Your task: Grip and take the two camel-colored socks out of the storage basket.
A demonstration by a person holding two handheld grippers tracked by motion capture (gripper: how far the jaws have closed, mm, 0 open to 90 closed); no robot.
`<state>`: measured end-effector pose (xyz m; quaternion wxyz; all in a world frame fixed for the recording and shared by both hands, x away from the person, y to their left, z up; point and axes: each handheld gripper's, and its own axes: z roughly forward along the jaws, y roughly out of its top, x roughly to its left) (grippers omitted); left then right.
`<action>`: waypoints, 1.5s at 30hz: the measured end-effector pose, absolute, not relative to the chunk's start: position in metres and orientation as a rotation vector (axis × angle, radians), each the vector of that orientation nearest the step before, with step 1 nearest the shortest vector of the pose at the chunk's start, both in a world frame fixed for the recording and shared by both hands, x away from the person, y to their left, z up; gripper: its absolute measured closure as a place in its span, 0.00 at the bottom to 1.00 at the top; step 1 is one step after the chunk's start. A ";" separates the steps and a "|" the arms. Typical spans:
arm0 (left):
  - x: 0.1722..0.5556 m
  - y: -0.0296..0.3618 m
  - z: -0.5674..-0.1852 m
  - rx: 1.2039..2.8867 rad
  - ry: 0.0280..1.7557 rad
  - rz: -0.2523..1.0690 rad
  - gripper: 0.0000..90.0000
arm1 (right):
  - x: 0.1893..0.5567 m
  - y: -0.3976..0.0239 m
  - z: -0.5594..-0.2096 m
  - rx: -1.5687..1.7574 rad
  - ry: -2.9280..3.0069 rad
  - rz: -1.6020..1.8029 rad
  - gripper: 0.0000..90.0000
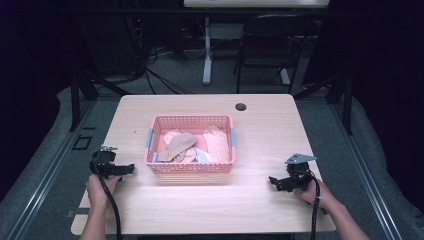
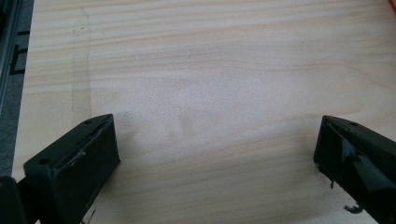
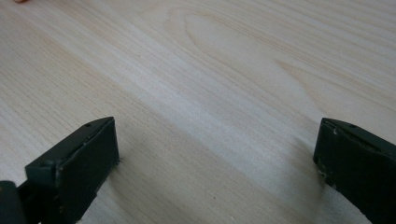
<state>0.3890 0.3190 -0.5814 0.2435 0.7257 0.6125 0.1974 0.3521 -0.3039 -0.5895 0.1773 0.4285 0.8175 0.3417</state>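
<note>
A pink plastic basket stands in the middle of the light wooden table, holding several tan and pinkish cloth pieces. My left gripper rests low over the table to the left of the basket, open, jaws pointing toward it. In the left gripper view its gripper spans bare wood with nothing between the jaws. My right gripper sits right of the basket near the front, also open. The right gripper view shows that gripper wide apart over bare wood grain.
A small dark grommet hole lies near the table's far edge. Beyond the table stand a black chair and a white desk leg, with cables on the floor. A hand holds each gripper near the front edge.
</note>
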 end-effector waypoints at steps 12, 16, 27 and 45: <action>0.389 0.319 -0.582 1.981 1.672 0.542 0.00 | 0.352 -0.303 -0.590 1.214 2.308 0.971 0.00; 0.389 0.319 -0.581 1.988 1.678 0.536 0.00 | 0.352 -0.303 -0.590 1.215 2.308 0.970 0.00; 0.390 0.326 -0.555 1.984 1.687 0.444 0.00 | 0.352 -0.303 -0.589 1.216 2.312 0.965 0.00; 0.394 0.332 -0.504 1.971 1.619 0.374 0.00 | 0.351 -0.303 -0.589 1.226 2.306 0.957 0.00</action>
